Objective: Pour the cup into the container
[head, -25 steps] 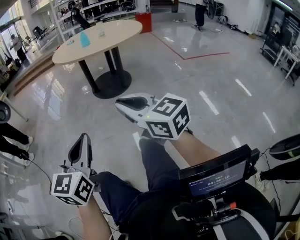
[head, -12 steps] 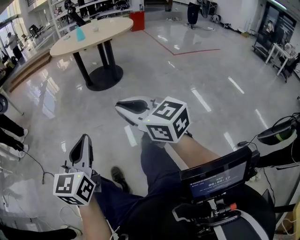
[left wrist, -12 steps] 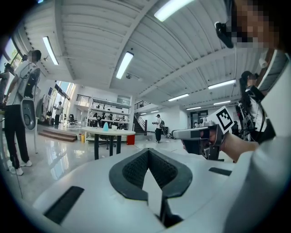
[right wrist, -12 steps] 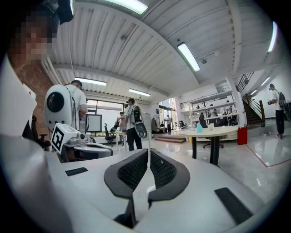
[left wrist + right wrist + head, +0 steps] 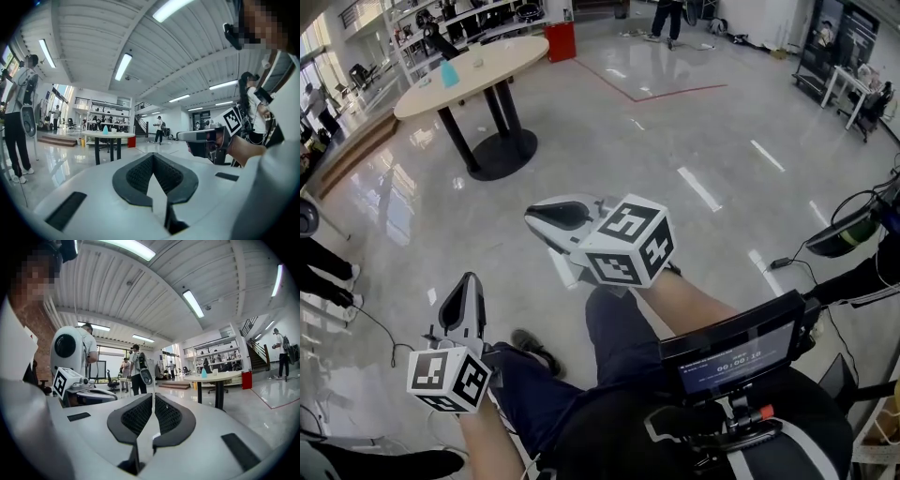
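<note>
Left gripper (image 5: 469, 281), right gripper (image 5: 532, 215) closed; teal cup (image 5: 449, 75) upright.

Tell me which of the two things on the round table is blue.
The cone-shaped thing on the left of the round table in the head view; the pale cup to its right is whitish, not blue.

We wear dark navy trousers (image 5: 619, 352), 1 dark shoe (image 5: 536, 345) showing | left gripper (image 5: 470, 279), right gripper (image 5: 530, 215): 2 white shells, black ribbed pads (image 5: 140, 174) | 1 black-and-white marker cube (image 5: 628, 242) each | our black chest screen (image 5: 727, 358), white digits
</note>
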Demonstrator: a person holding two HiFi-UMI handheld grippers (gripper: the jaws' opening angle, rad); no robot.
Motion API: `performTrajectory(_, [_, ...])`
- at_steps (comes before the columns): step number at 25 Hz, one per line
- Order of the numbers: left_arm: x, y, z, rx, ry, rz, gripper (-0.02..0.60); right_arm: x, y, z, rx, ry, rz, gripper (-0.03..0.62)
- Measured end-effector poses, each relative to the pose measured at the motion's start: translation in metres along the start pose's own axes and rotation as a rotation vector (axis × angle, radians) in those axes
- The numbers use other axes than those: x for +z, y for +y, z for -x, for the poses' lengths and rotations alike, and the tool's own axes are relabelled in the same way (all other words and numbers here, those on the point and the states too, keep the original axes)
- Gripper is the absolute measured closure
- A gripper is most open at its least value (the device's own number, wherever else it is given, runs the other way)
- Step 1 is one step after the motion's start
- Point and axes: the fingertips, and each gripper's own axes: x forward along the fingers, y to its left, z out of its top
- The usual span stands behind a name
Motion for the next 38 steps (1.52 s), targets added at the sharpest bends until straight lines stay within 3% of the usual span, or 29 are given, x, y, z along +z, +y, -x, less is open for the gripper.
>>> performTrajectory(22, [-0.009,-0.022,0.152,-0.066,-0.015,-0.028,0.586,-0.017,0.154,0.052,-0.083,-0.02,-0.022,0.571])
performTrajectory(38, [-0.013,0.006,0.173,-0.016,-0.023,-0.006,0.586,-0.014,0.168,0.04,-0.092,-0.021,0.008,0.588])
